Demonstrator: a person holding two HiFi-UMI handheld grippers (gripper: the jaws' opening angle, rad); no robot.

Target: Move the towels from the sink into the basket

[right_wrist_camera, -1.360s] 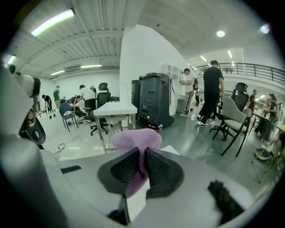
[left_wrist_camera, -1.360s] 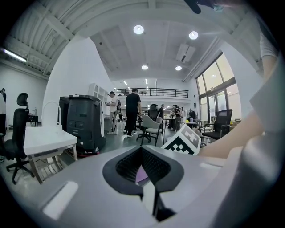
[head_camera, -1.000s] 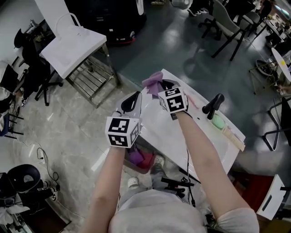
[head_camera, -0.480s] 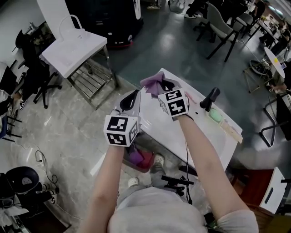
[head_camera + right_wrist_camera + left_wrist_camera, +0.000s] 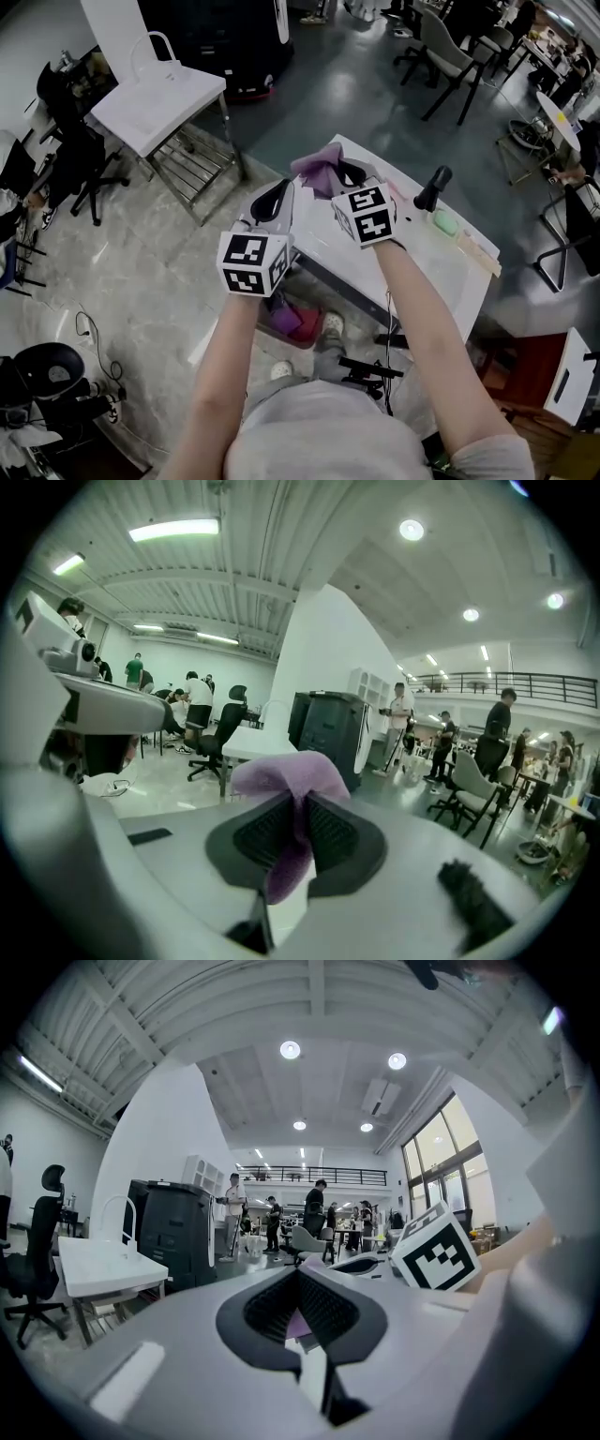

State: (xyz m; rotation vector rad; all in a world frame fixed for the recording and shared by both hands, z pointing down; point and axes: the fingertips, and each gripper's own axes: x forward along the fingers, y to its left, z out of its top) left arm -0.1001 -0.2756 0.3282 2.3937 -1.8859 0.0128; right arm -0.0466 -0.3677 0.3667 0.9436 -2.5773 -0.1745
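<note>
One purple towel [image 5: 317, 169] is in my right gripper [image 5: 298, 834] — the jaws stand narrow, pinched on a fold that bulges past the tips and hangs down between the pads. It is held in the air over the far left corner of the sink [image 5: 427, 267], touching nothing else. My left gripper [image 5: 298, 1309] is closed just left of it. A thin purple sliver shows in its slit, and I cannot tell whether that is nipped cloth or only seen through. I judge this the carrying step. What I take for the basket [image 5: 298, 343] sits low by the sink's near left side, purple cloth already in it — next I must bring the towel near and down over that rim, then open.
</note>
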